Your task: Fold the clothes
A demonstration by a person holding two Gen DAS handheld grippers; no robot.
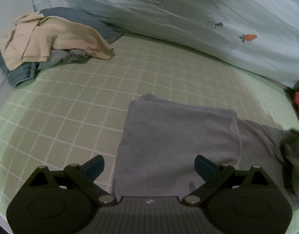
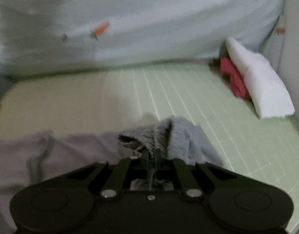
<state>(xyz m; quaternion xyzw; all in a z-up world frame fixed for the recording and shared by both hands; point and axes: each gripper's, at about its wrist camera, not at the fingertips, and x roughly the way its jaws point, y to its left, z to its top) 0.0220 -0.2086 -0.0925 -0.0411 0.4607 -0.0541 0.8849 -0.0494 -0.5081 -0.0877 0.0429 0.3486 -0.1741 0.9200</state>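
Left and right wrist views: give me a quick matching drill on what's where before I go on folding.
Things:
1. grey garment
2. beige garment
3. white folded cloth
4. left gripper

States:
A. top of the unfolded heap
B. open, holding nothing
C. pinched by the right gripper
D. leaning beside a red item

Pairs: 1-C, 2-A, 3-D, 4-B
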